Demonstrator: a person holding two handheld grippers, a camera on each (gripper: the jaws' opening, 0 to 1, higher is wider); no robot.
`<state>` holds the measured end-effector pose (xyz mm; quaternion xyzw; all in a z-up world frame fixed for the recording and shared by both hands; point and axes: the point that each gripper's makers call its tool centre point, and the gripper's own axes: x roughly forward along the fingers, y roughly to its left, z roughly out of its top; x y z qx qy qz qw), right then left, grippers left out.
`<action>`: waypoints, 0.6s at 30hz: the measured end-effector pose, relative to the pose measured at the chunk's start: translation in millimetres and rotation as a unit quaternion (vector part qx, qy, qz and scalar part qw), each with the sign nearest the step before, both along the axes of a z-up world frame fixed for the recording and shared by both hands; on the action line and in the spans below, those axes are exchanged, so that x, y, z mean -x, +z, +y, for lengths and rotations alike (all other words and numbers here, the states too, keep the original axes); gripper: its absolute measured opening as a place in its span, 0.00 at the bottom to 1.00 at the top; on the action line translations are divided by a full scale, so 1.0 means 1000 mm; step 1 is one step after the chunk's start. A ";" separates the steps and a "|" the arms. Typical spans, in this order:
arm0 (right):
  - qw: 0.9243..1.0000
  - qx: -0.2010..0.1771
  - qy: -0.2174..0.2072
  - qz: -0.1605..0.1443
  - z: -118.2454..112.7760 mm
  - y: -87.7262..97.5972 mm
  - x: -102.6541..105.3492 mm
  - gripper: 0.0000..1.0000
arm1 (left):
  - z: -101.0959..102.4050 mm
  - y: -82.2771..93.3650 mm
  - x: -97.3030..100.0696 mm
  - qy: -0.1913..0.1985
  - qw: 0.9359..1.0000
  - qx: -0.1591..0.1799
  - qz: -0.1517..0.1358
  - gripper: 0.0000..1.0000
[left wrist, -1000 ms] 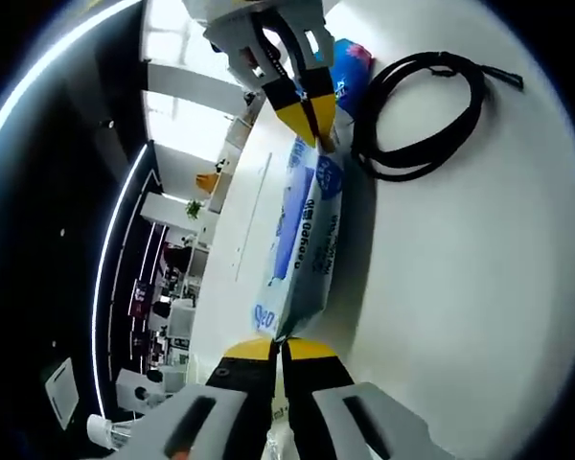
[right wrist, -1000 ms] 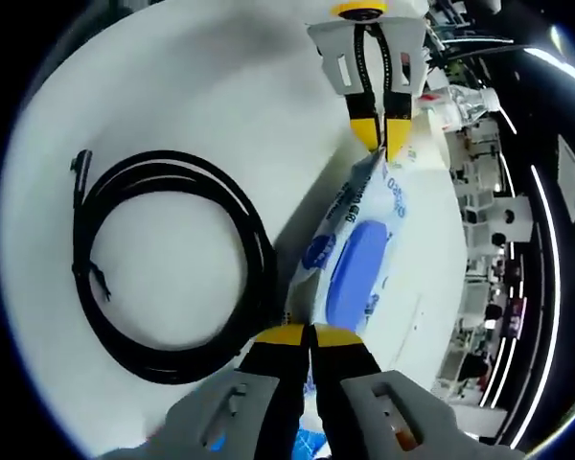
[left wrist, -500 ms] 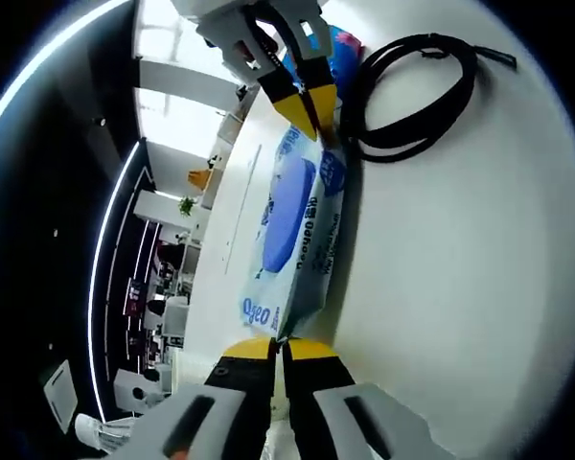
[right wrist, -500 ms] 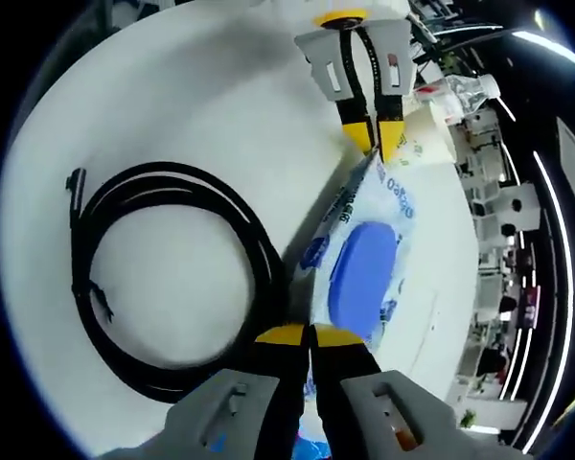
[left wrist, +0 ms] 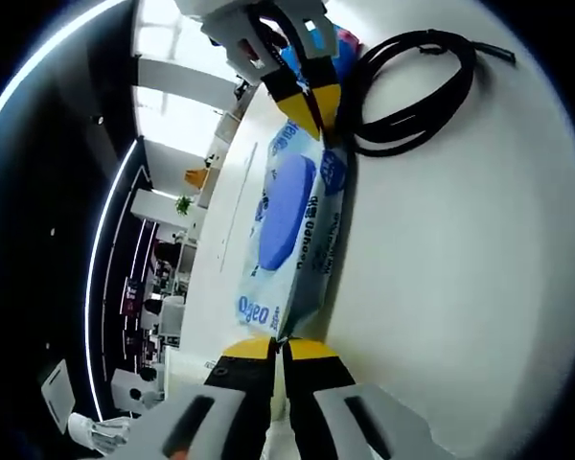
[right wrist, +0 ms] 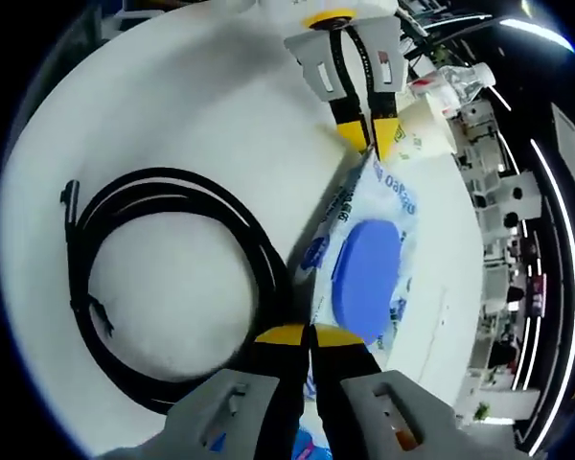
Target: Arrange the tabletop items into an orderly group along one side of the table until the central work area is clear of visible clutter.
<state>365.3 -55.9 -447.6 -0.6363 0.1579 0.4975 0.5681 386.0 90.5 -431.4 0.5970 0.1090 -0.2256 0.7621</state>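
Both tongs are clamped tight on the wet-wipes pack (left wrist: pixel 297 230): the left gripper (left wrist: pixel 279 347) pinches the near end seam, the right gripper (right wrist: pixel 308 333) the opposite one, jaws fully closed, so the pack's long axis runs straight between them, neither hand nearer. It sits at the white table (left wrist: pixel 460 287) beside the coiled black cable (right wrist: pixel 163 287), just touching. The label's partial lettering reads "geo".

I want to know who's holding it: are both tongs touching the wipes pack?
Touching. In the left gripper view, the left tongs pinch one end of the wipes pack and the right tongs pinch the other.
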 end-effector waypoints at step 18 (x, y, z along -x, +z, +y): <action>0.999 -0.015 -0.043 0.028 0.000 -0.001 -0.003 0.00 | 0.001 -0.002 0.001 -0.004 1.000 -0.004 0.005 0.03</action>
